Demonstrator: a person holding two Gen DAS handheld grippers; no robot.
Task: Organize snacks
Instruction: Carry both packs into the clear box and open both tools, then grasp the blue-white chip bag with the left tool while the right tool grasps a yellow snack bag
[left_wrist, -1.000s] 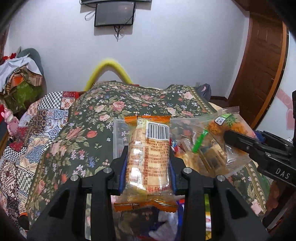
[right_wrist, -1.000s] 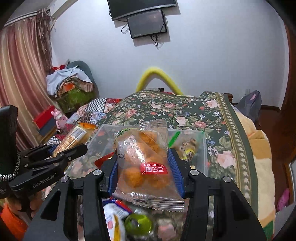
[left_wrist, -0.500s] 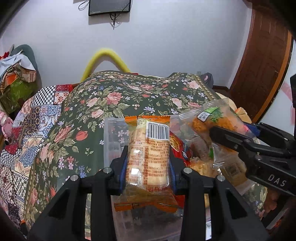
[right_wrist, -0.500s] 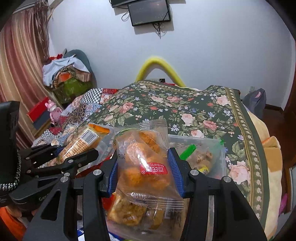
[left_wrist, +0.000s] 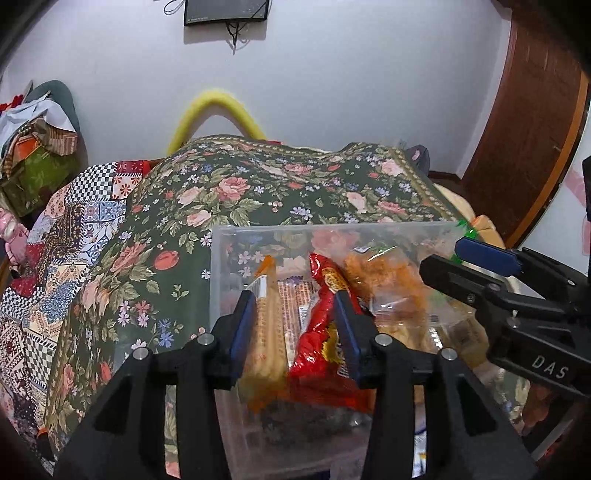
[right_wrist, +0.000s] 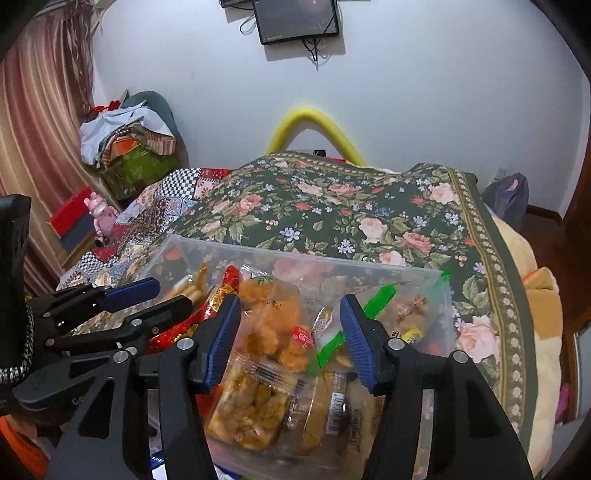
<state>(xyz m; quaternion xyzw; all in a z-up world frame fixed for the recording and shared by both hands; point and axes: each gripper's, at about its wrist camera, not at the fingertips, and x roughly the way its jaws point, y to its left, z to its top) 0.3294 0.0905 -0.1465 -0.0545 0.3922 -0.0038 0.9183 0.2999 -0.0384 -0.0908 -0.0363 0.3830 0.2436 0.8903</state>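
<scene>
A clear plastic box (left_wrist: 221, 266) stands on the flowered bedspread and holds several snack packets. My left gripper (left_wrist: 295, 306) is open over the box; the orange biscuit packet (left_wrist: 273, 325) lies loose between its fingers beside a red packet (left_wrist: 325, 332). My right gripper (right_wrist: 288, 325) is open over the same box (right_wrist: 369, 266); the clear packet of orange puffs (right_wrist: 277, 325) lies in the box between its fingers, apart from the pads. Each gripper also shows in the other's view, the right one (left_wrist: 461, 262) and the left one (right_wrist: 162, 295).
The flowered bedspread (left_wrist: 277, 184) covers the bed, with a patchwork quilt (left_wrist: 74, 236) to the left. A yellow foam arch (right_wrist: 314, 125) stands at the wall. A wooden door (left_wrist: 535, 122) is at right. Clothes (right_wrist: 125, 147) are piled at left.
Both grippers have lowered toward the box and opened. The biscuit packet and the puffs packet have dropped out of the jaws into the box.
</scene>
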